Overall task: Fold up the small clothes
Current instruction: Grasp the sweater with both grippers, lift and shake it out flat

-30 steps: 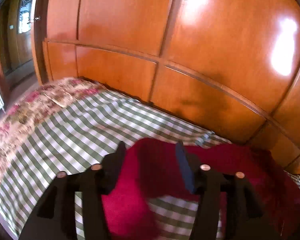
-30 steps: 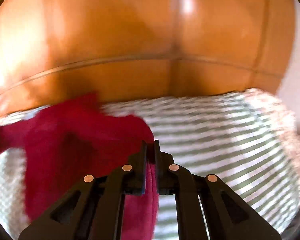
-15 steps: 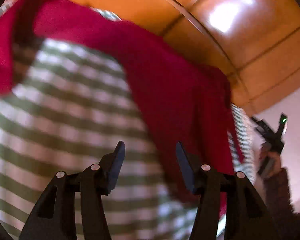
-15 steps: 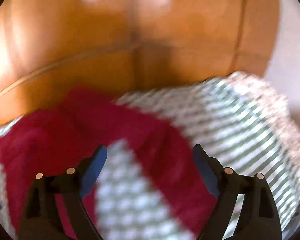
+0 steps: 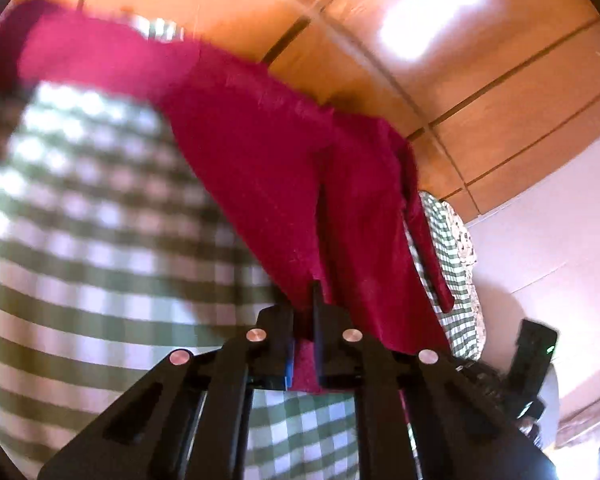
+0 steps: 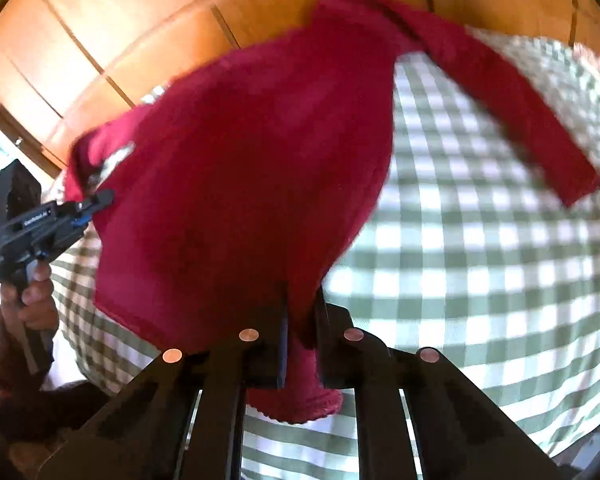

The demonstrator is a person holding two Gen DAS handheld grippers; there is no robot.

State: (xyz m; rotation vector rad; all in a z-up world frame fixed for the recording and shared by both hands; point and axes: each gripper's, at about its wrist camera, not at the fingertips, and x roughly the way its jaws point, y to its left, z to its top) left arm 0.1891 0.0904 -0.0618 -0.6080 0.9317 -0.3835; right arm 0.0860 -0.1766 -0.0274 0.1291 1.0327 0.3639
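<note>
Left wrist view: left gripper (image 5: 303, 320) has its jaws nearly closed, pinching an edge of the red top (image 5: 268, 148); a bit of red cloth shows between the two fingers. From the grip the top stretches up and away, lifted over the green-and-white checked bed (image 5: 100, 240), with one sleeve trailing toward the bed's far left corner and another hanging down on the right near the bed's right edge. Wood panels (image 5: 480, 80) stand behind the bed. The right gripper (image 5: 534, 360) is just in sight at the lower right, too blurred and cropped to read here. Right wrist view: right gripper (image 6: 300, 320) also has its jaws nearly closed, clamped on the top's (image 6: 252, 168) hem, with a fold of it sticking out below the fingers. The top hangs spread above the bed (image 6: 480, 260), one sleeve angling out toward the right edge. At the left the left gripper (image 6: 100, 198), held in a hand (image 6: 28, 296), grips the top's other corner. Wood panels (image 6: 100, 32) fill the back.
</note>
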